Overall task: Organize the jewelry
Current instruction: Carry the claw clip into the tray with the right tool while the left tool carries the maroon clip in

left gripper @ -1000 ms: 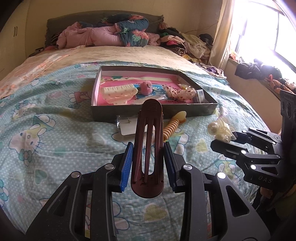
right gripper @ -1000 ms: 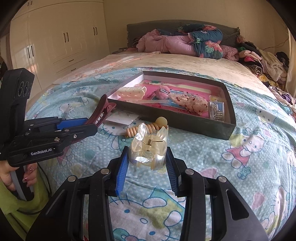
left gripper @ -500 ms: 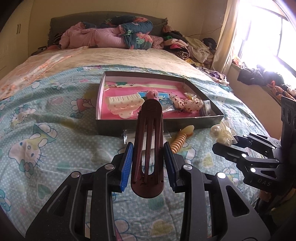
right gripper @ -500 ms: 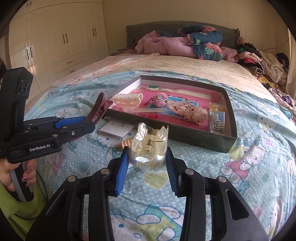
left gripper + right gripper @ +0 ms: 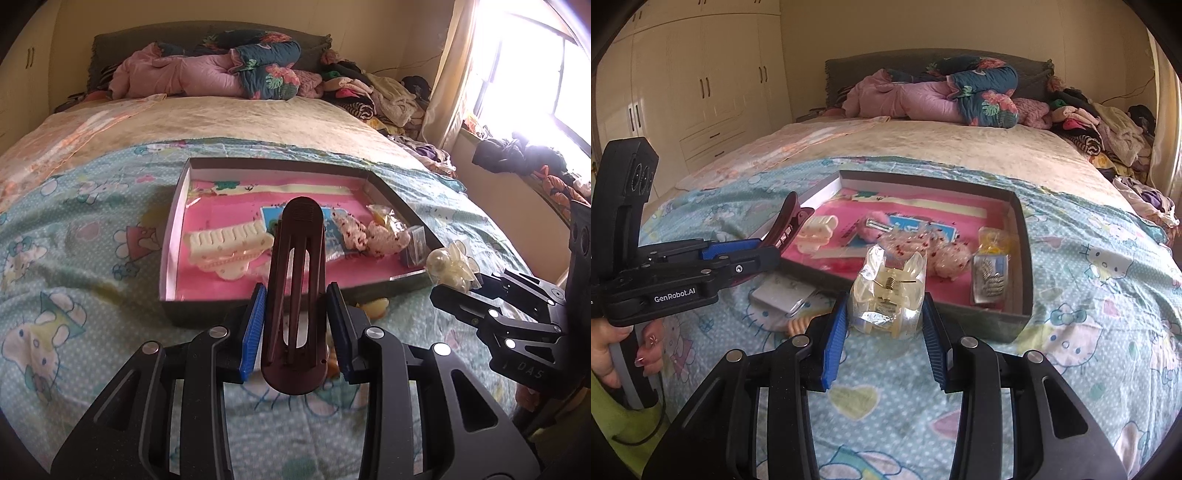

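Jewelry box (image 5: 173, 236), a shallow dark tray with a pink lining, sits mid-frame on the cartoon-print bedspread (image 5: 74, 258) in your left wrist view. Your left gripper (image 5: 295, 325) is clamped narrow on a maroon hair clip (image 5: 295, 288), which stands upright between the blue pads and overlaps the box's near wall. Inside the box: a cream claw clip (image 5: 229, 247) left of centre, a spotted pink bundle (image 5: 369, 236) toward the right. At right of frame, your right gripper (image 5: 461, 284) carries a pale clear clip (image 5: 450, 266) just off the box's near right corner.

Right wrist view: your right gripper (image 5: 886, 332) holds that clear claw clip (image 5: 886, 299), wrapped in film, at lower centre, in front of the box's near wall (image 5: 997, 317). Your left gripper (image 5: 764, 254) enters from the left edge, the maroon clip (image 5: 786, 221) poking over the box's left corner. A hand (image 5: 613, 350) grips its handle at lower left. A white card (image 5: 783, 295) and a beige ridged piece (image 5: 798, 325) lie on the bedspread before the box.
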Available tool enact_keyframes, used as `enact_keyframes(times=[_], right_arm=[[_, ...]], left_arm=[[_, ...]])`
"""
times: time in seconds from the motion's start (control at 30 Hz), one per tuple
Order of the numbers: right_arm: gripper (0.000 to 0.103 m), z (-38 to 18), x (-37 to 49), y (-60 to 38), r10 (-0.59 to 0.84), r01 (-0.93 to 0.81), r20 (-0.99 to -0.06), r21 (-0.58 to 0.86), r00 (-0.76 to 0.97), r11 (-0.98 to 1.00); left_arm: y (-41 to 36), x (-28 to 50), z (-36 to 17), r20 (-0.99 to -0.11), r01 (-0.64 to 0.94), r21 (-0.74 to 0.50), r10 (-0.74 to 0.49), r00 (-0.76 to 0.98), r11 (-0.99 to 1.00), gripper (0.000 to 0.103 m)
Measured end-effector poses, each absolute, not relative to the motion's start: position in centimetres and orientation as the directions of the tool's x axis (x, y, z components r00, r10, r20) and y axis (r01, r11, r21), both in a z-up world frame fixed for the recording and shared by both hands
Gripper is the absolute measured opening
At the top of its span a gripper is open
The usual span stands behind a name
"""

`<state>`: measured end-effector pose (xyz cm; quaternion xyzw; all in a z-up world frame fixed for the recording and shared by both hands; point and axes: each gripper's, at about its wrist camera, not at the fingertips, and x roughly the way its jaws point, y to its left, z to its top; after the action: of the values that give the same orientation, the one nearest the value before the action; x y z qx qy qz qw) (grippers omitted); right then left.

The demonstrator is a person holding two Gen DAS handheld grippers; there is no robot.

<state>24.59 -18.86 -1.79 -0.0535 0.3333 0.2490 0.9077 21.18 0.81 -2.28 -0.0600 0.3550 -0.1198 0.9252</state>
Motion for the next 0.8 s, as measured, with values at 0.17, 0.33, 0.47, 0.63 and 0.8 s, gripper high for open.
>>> enact_keyframes(times=[0.17, 0.33, 0.47, 0.63, 0.8], right_arm=[[0.037, -1.5, 26.1, -19.3, 0.401, -0.469, -0.627, 0.064, 0.667, 0.881], [0.037, -1.5, 27.6, -19.7, 0.390, -0.450, -0.626, 0.069, 0.676, 0.890], [0.037, -1.5, 28.6, -19.8, 0.382, -0.442, -0.626, 0.066, 0.680, 0.895], [0.037, -1.6, 30.0, -19.7, 0.371, -0.433, -0.629, 0.060, 0.684, 0.899], [0.037, -1.7, 31.3, -19.5, 0.363, -0.431, -0.635, 0.052, 0.682, 0.901]], left_arm=[[0.1, 23.1, -1.7, -0.644, 0.190, -0.178, -0.260, 0.720, 0.966, 0.025], [-0.5, 25.0, -1.6, -0.648, 0.197, -0.165, -0.257, 0.717, 0.966, 0.025], [-0.9, 26.3, -1.6, -0.655, 0.202, -0.150, -0.250, 0.713, 0.968, 0.025], [-1.2, 28.0, -1.9, -0.665, 0.196, -0.140, -0.239, 0.708, 0.970, 0.025], [-1.2, 29.3, -2.5, -0.677, 0.190, -0.129, -0.227, 0.700, 0.973, 0.025]])
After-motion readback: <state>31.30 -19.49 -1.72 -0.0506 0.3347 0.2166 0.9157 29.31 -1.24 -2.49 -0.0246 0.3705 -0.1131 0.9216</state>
